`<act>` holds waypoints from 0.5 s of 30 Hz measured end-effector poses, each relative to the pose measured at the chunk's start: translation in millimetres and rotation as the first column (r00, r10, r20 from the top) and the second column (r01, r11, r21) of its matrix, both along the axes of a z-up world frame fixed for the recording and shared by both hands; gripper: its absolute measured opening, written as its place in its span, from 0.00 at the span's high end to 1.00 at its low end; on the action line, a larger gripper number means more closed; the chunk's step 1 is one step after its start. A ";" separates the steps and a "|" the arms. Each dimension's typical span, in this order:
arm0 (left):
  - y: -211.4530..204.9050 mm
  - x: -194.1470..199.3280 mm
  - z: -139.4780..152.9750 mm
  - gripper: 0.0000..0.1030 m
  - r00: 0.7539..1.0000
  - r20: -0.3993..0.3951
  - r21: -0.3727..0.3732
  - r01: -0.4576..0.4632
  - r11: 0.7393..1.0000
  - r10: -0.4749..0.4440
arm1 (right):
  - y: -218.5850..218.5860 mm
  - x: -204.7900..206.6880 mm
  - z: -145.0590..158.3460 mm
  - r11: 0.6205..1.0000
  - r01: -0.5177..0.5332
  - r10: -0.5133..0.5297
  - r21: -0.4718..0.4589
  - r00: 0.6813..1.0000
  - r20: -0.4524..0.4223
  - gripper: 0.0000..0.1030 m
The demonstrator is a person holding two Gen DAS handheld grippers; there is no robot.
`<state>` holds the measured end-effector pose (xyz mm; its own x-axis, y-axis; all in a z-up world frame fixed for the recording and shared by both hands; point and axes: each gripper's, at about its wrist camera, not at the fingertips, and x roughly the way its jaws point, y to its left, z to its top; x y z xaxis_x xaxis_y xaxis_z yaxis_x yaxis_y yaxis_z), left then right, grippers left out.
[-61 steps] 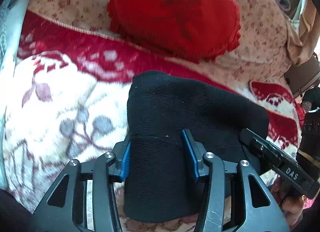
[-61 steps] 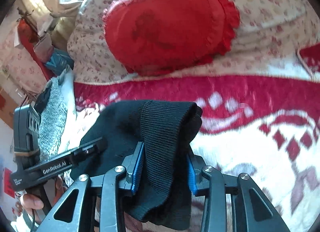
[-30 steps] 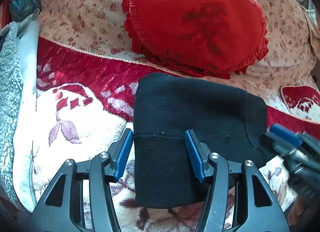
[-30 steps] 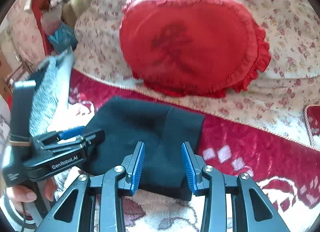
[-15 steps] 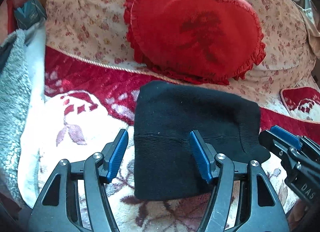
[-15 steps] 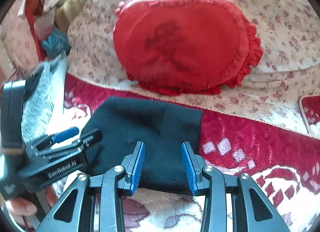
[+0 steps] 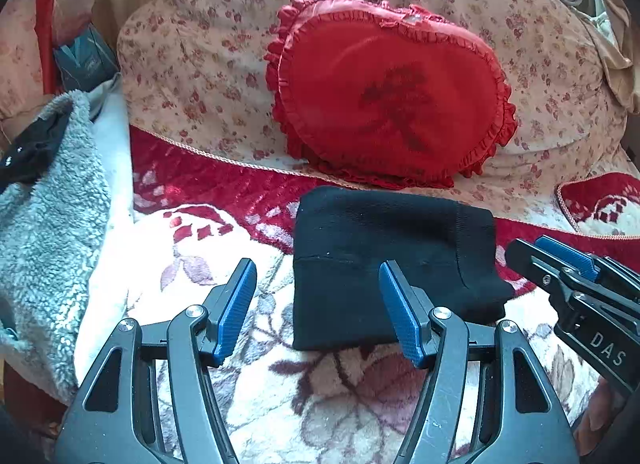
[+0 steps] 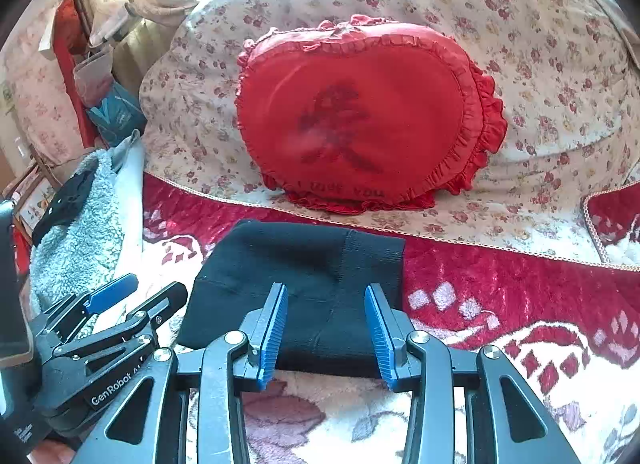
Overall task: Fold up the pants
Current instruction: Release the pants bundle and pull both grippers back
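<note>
Two grippers are seen hovering near the bed, both spread wide with nothing pinched between the ribbed blue pads (image 7: 236, 310). The left gripper (image 7: 318, 306) is held just in front of the pants (image 7: 384, 260), and the right gripper (image 8: 326, 324) sits over their near edge. The pants are found folded into a chunky, roughly square black bundle of fine ribbed knit, a seam line running across it, laid flat on the plush blanket (image 7: 224, 192), right where the deep red border meets the creamy floral part. A satin-looking red heart pillow (image 7: 390, 100) with a frilly ruffled rim is propped behind, leaning on a floral quilt (image 7: 192, 64). A fuzzy grey fleece (image 7: 48, 232) is bunched up off to the left.
</note>
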<state>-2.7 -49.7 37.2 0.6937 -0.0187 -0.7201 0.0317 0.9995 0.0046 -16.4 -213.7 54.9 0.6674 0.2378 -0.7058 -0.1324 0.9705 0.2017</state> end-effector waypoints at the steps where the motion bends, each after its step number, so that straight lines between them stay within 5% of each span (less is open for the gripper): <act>1: 0.4 -2.3 1.4 0.38 1.000 0.003 0.003 0.000 1.000 0.000 | 1.2 -2.0 0.7 1.000 -0.001 0.001 0.002 1.000 0.001 0.62; 15: 7.8 -27.1 11.0 0.38 0.999 0.034 -0.001 -0.005 1.000 0.005 | 13.1 -19.8 11.5 1.000 -0.008 0.008 0.002 1.000 0.017 0.60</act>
<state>-29.8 -42.0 48.1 0.7177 -0.0161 -0.6962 0.0268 0.9996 0.0045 -36.2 -200.6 66.4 0.6770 0.2448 -0.6941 -0.1439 0.9689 0.2014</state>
